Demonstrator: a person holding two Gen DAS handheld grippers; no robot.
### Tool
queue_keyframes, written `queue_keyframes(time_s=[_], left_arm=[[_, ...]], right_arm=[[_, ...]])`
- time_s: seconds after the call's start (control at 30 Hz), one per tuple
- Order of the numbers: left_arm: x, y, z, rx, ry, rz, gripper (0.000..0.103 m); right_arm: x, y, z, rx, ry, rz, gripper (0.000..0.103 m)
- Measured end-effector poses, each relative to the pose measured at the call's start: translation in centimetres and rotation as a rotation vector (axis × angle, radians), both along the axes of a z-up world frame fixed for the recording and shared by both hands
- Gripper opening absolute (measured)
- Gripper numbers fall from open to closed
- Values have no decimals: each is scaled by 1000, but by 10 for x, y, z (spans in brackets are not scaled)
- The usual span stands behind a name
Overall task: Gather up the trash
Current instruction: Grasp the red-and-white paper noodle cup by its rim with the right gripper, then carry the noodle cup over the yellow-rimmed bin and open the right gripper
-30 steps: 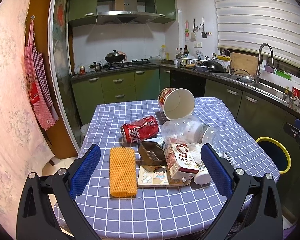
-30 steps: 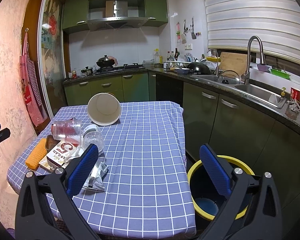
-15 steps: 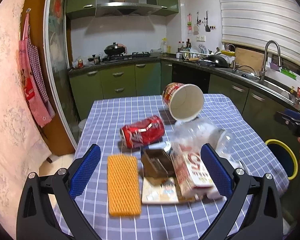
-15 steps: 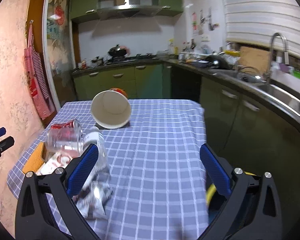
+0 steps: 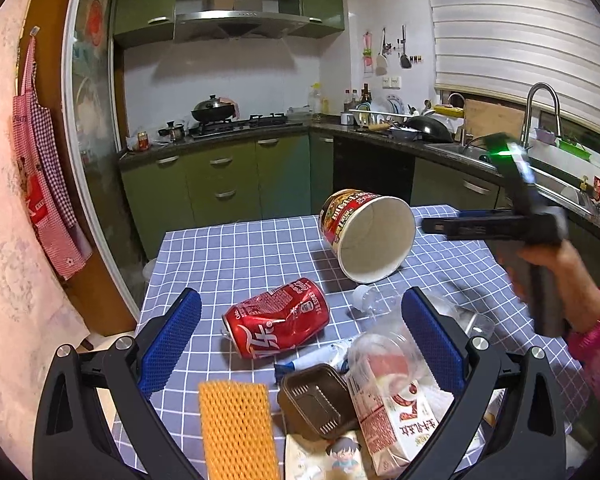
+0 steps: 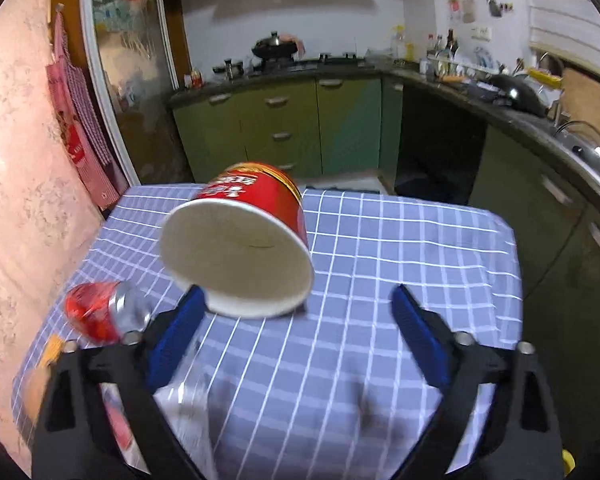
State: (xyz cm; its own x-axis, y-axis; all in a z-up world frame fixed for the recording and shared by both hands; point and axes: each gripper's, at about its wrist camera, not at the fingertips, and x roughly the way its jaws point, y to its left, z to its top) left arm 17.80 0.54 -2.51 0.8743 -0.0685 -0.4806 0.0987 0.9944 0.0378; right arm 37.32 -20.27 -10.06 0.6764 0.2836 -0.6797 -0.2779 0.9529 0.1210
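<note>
Right claw (image 6: 296, 320), seen hand-held only from left, frames noodle cup (image 6: 236, 248).

Home kitchen: green cabinets (image 5: 236, 184), stove (image 5: 240, 122), sink (image 5: 456, 148).

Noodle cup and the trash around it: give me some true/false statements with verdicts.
1. The noodle cup stands upright. False: it lies on its side, its mouth toward the cameras.
2. The red can is dented and lies on its side. True.
3. The right gripper holds the cup. False: its jaws have just been closing but stand open, nothing between them.
4. The left gripper is open. True.
5. The orange foam net sits inside the cup. False: it lies flat on the tablecloth.
</note>
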Motion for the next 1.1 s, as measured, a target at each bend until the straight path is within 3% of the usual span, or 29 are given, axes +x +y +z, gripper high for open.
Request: queue_keyframes(time_s=[0.33,0.53,0.87,1.1], left_arm=[[14,14,-11,-28,11,-11,99],[17,14,-16,-31,11,-24,99],[-3,11,-5,-20,-23,-21,99],[-37,3,12,-7,-69,-36,99]], right_arm=[[60,4,-44,69,138,-41,54],[71,2,-53,111,183,-62,9],[62,-9,-5,141,133,-69,4],[9,-58,52,136,130,-67,4]])
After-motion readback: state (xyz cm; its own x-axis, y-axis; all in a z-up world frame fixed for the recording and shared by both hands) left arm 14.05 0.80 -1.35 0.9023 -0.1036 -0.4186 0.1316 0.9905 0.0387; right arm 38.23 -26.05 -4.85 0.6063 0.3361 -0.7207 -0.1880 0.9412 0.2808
